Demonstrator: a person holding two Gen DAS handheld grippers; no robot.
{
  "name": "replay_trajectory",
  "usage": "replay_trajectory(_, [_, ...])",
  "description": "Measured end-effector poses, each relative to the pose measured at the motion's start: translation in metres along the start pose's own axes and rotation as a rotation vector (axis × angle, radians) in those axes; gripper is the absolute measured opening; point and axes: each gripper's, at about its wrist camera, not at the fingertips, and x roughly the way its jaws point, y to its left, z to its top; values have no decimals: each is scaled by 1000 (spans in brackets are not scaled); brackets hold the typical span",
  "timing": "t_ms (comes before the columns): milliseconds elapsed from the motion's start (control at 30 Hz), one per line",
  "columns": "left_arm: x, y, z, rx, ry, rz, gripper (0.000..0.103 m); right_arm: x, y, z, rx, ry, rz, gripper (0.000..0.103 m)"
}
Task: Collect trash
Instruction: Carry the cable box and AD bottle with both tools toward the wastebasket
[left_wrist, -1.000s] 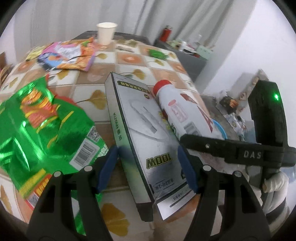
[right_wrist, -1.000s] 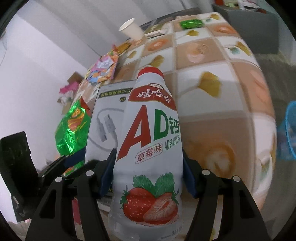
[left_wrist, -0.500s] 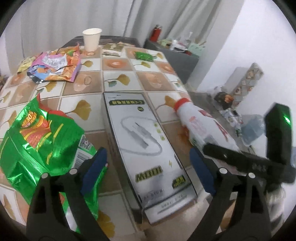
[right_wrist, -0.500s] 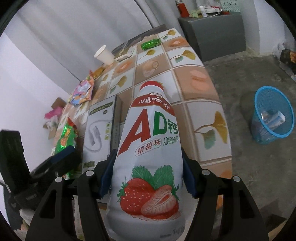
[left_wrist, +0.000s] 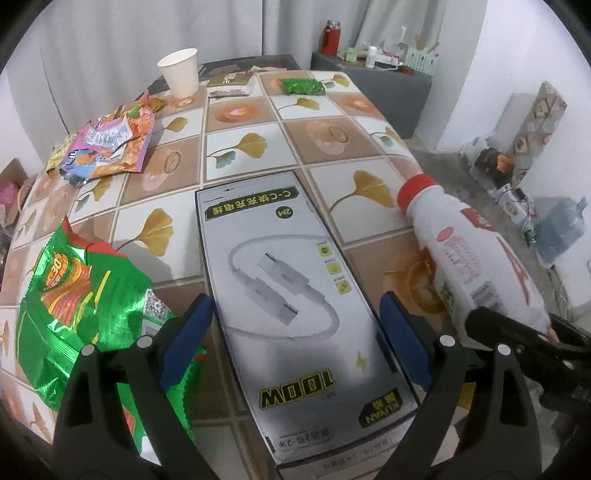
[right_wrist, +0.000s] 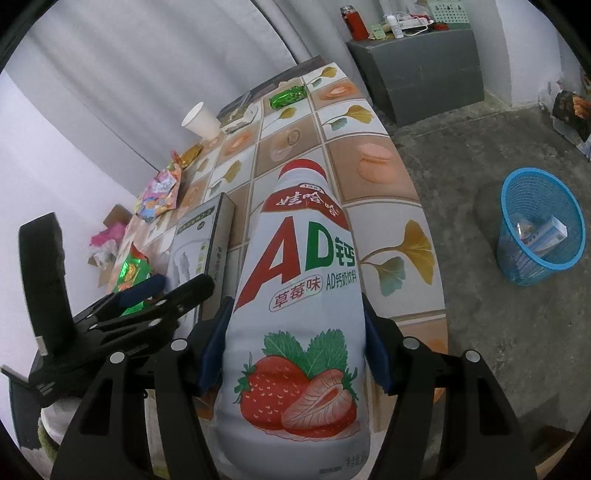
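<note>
My right gripper (right_wrist: 291, 354) is shut on a white strawberry-milk bottle (right_wrist: 295, 306) with a red cap, held lifted over the table's right edge; the bottle also shows in the left wrist view (left_wrist: 469, 254). My left gripper (left_wrist: 295, 339) is open, its blue pads either side of a grey cable box (left_wrist: 291, 302) that lies flat on the tiled table (left_wrist: 258, 122). A green snack bag (left_wrist: 77, 302) lies left of the box. The blue mesh trash basket (right_wrist: 539, 229) stands on the floor to the right, with some trash in it.
A paper cup (left_wrist: 179, 75), colourful wrappers (left_wrist: 107, 147), a small green packet (left_wrist: 301, 85) and a flat packet (left_wrist: 229, 86) lie further back on the table. A grey cabinet (right_wrist: 417, 62) with clutter stands behind. The concrete floor (right_wrist: 480, 332) lies right of the table.
My left gripper has opened wide and the cable box now lies flat on the table. My right gripper has lifted the bottle up and to the right, bringing the blue basket into view.
</note>
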Motion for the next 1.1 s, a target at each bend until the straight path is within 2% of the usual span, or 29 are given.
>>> replay_trajectory(200, [0, -4, -1, 62, -24, 4, 87, -2, -4, -2, 9, 10, 20, 63])
replay_trajectory(367, [-14, -11, -17, 174, 26, -59, 87, -7, -10, -4, 26, 21, 45, 63])
replay_trajectory(500, [-19, -17, -29, 248, 41, -31, 87, -5, -11, -6, 30, 28, 48, 63])
replay_trajectory(667, [-13, -13, -24, 190, 74, -3, 88, -4, -9, -5, 29, 32, 42, 63])
replay_trajectory(867, [-9, -11, -17, 157, 60, 14, 88, -3, -9, -5, 31, 39, 38, 63])
replay_trajectory(1100, [-2, -8, -18, 136, 72, 0, 88, -2, -11, 0, 38, 42, 28, 63])
